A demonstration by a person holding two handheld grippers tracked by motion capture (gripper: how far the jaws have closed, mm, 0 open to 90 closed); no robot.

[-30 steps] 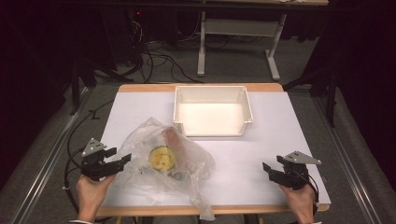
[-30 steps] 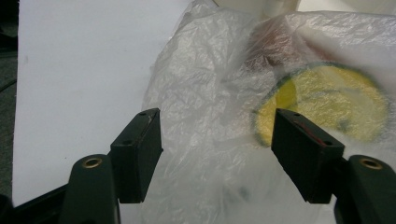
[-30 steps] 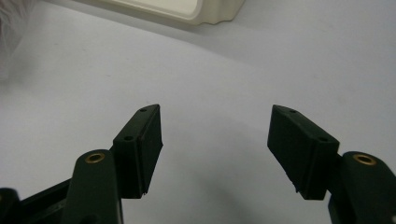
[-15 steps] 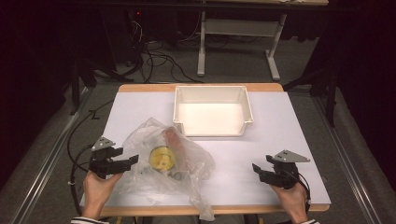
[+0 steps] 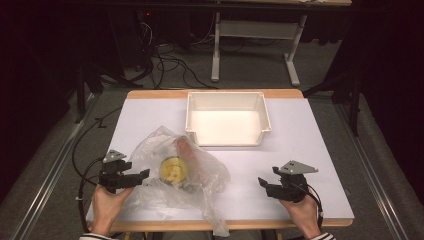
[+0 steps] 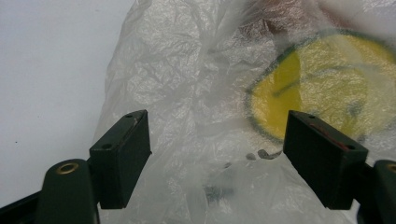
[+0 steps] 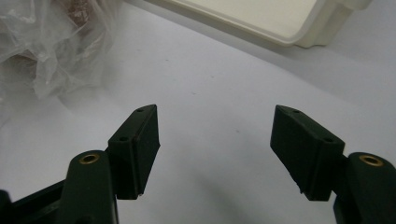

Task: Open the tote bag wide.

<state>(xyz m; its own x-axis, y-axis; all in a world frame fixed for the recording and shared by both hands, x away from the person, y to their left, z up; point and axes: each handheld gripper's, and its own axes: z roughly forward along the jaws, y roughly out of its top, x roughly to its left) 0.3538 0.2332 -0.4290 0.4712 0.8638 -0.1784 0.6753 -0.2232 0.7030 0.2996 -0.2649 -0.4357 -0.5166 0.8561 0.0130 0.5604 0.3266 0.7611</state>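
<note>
In the high view, a crumpled clear plastic bag (image 5: pixel 175 175) lies on the white bench (image 5: pixel 310 150), in the lower left part of the frame. Through the plastic a round yellow thing (image 5: pixel 172 169) can be seen, and behind it a reddish-brown thing (image 5: pixel 186 148); what they are I cannot tell. A cream-white tray (image 5: pixel 227 120) stands in the upper middle of the frame, just beyond the bag, and its near left corner is very close to the plastic.

The left hand-held gripper (image 5: pixel 137 175) is at the lower left, at the left edge of the bag. Its jaws have just been opening and now stand wide apart. In the left gripper view the wrinkled plastic (image 6: pixel 196 116) lies between and beyond the two black jaws, but the pads do not press on it, and the yellow thing (image 6: pixel 327 88) is at the upper right.

The right hand-held gripper (image 5: pixel 265 184) is at the lower right of the high view, well apart from the bag, over bare bench. Its jaws are also spread, with nothing between them. In the right gripper view the bag (image 7: pixel 46 51) is at the upper left and the tray (image 7: pixel 280 18) at the top.
</note>
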